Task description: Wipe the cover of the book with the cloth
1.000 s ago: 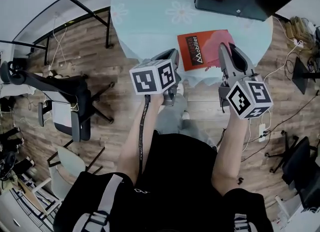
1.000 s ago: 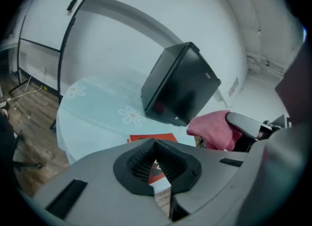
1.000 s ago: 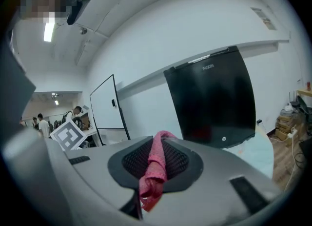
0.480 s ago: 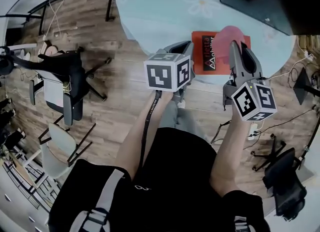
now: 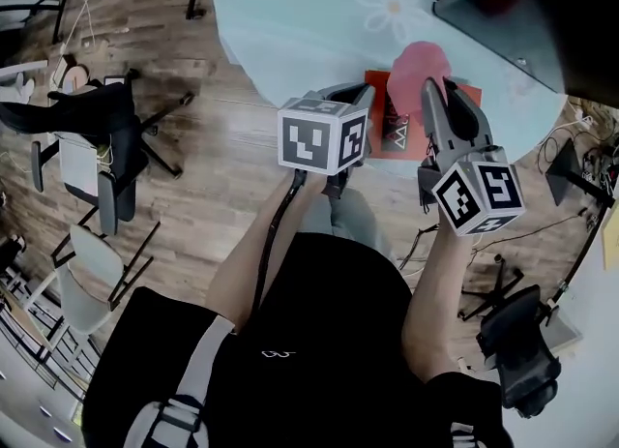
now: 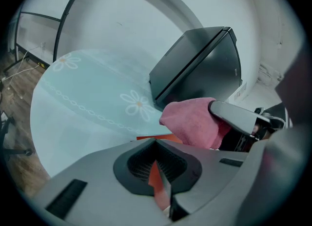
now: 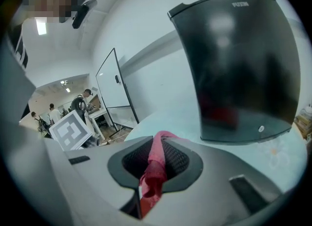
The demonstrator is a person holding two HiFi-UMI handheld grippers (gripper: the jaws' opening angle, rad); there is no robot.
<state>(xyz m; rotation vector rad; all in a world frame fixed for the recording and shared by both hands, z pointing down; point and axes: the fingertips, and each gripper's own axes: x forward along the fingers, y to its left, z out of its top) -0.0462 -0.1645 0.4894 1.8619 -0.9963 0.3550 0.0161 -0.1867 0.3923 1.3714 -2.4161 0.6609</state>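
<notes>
A red book (image 5: pixel 385 123) lies near the front edge of the round pale blue table (image 5: pixel 290 20). My left gripper (image 5: pixel 358 98) sits at the book's left edge, shut, with a red sliver of the book (image 6: pixel 157 185) pinched between its jaws. My right gripper (image 5: pixel 431 90) is shut on a pink cloth (image 5: pixel 417 67), which bunches over the far right part of the cover. In the left gripper view the cloth (image 6: pixel 192 121) hangs over the book (image 6: pixel 157 137). In the right gripper view the cloth (image 7: pixel 155 169) is squeezed flat in the right gripper (image 7: pixel 154 165).
A large black box (image 5: pixel 517 6) stands on the table just behind the book, close to the cloth. Office chairs (image 5: pixel 97 161) stand on the wooden floor at the left. Cables and another chair (image 5: pixel 517 354) lie at the right. The table's front edge runs just under both grippers.
My right gripper has carried the cloth farther across the cover toward the black box. The left gripper stays at the book's left edge. The head view has shifted.
</notes>
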